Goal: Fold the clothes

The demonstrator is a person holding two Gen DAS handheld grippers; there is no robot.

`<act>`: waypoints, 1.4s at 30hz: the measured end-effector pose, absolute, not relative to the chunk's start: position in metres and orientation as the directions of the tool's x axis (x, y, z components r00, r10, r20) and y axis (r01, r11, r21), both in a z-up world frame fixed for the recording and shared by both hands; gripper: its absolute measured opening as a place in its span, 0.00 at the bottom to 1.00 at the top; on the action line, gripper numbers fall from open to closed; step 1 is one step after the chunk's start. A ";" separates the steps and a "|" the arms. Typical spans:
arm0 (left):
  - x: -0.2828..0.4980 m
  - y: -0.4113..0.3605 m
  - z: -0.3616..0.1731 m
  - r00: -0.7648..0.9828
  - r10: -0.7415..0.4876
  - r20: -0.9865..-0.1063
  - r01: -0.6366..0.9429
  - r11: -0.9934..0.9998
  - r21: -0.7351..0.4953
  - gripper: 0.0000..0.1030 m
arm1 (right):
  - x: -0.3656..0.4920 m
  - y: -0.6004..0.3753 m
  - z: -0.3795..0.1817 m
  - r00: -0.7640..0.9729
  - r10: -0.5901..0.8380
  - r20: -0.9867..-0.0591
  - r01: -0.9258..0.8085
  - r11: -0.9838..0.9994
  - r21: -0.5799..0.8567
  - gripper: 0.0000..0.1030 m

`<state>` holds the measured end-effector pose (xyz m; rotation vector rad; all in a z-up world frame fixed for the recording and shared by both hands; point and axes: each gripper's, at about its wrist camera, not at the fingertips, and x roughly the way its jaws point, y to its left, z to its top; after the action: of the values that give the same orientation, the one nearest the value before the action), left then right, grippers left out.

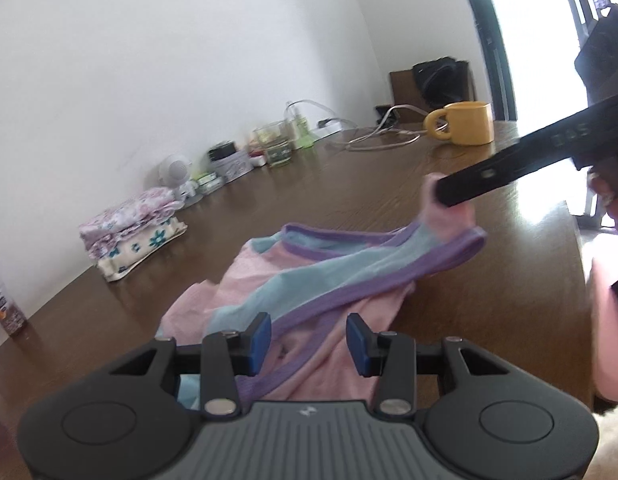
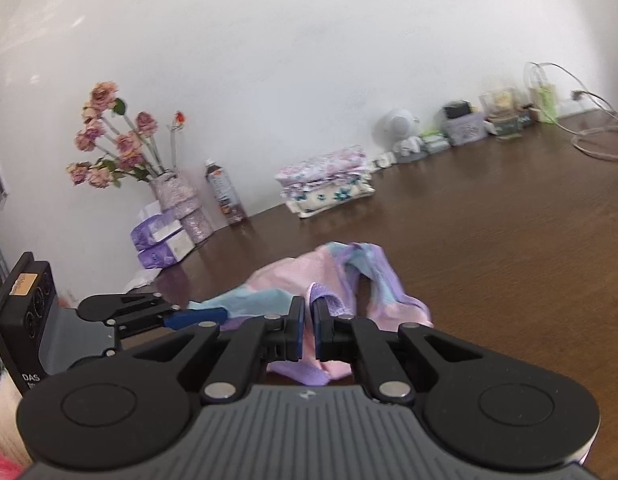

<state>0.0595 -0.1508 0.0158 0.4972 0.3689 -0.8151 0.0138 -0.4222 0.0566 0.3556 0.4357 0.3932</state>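
- Pinching a pink edge of the garment (image 2: 329, 276), the right gripper (image 2: 307, 330) has its fingers clamped on the cloth and lifts that corner off the table (image 2: 509, 240).
- The left gripper (image 1: 308, 342) hovers over the near hem, fingers apart and holding nothing.
- The garment itself lies rumpled mid-table, pink, blue and purple, not yet a neat fold.
- Farther back by the wall, a folded stack (image 1: 129, 236) sits finished; this piece remains to be squared up.
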 end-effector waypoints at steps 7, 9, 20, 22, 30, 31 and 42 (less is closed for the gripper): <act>0.050 -0.152 0.033 0.572 -0.681 -0.457 0.813 0.545 0.204 0.46 | 0.028 -0.366 0.064 0.770 0.529 -0.358 -0.425 0.843 0.331 0.04; 0.052 -0.147 0.032 0.598 -0.652 -0.467 0.790 0.576 0.207 0.39 | 0.032 -0.349 0.066 0.749 0.552 -0.366 -0.462 0.831 0.308 0.04; 0.086 -0.099 0.017 0.592 -0.555 -0.584 0.720 0.691 0.073 0.09 | 0.039 -0.308 0.060 0.684 0.596 -0.420 -0.539 0.801 0.259 0.05; 0.090 -0.090 0.023 0.615 -0.532 -0.582 0.697 0.712 0.085 0.13 | 0.035 -0.313 0.060 0.685 0.583 -0.438 -0.532 0.810 0.246 0.05; 0.131 -0.132 0.073 0.646 -0.546 -0.534 0.739 0.621 0.260 0.45 | 0.009 -0.344 0.047 0.692 0.496 -0.525 -0.454 0.864 0.218 0.05; 0.140 -0.147 0.075 0.631 -0.551 -0.545 0.757 0.590 0.280 0.45 | 0.006 -0.346 0.046 0.695 0.495 -0.521 -0.447 0.865 0.225 0.05; 0.187 -0.252 0.039 0.581 -0.455 -0.675 0.814 0.354 0.461 0.44 | 0.005 -0.373 0.043 0.767 0.417 -0.487 -0.337 0.909 0.246 0.31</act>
<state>0.1867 -0.2520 0.0386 0.8672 0.4780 -0.8610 0.0051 -0.3732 0.0430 0.1478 0.5627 0.4108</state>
